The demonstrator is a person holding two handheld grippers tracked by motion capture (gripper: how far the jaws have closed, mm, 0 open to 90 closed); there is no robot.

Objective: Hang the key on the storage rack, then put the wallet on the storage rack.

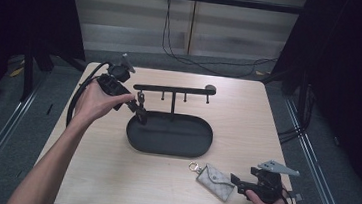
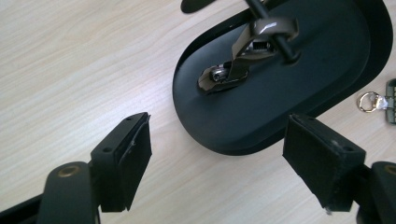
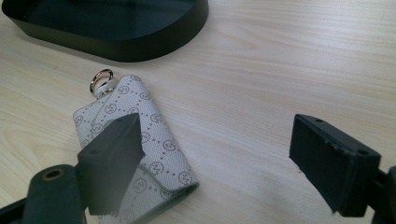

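Observation:
A black oval tray [image 1: 169, 151] carries a T-shaped hook rack [image 1: 174, 89]. A brown strap with a metal key [image 2: 252, 49] hangs on the rack's left peg over the tray [image 2: 299, 107]. My left gripper [image 1: 139, 112] is open just beside that peg, and in the left gripper view its jaws [image 2: 219, 140] stand wide with nothing between them. A grey patterned key pouch [image 1: 215, 181] with a gold ring [image 3: 101, 79] lies flat in front of the tray. My right gripper [image 1: 235, 183] is open at the pouch's right end; its left pad [image 3: 114, 161] hovers over the pouch [image 3: 154, 154].
The wooden table [image 1: 247, 123] has bare room right of the tray and along its left side. Three more pegs hang free on the rack. The tray's front rim [image 3: 116, 49] lies just beyond the pouch. Cables trail on the floor behind the table.

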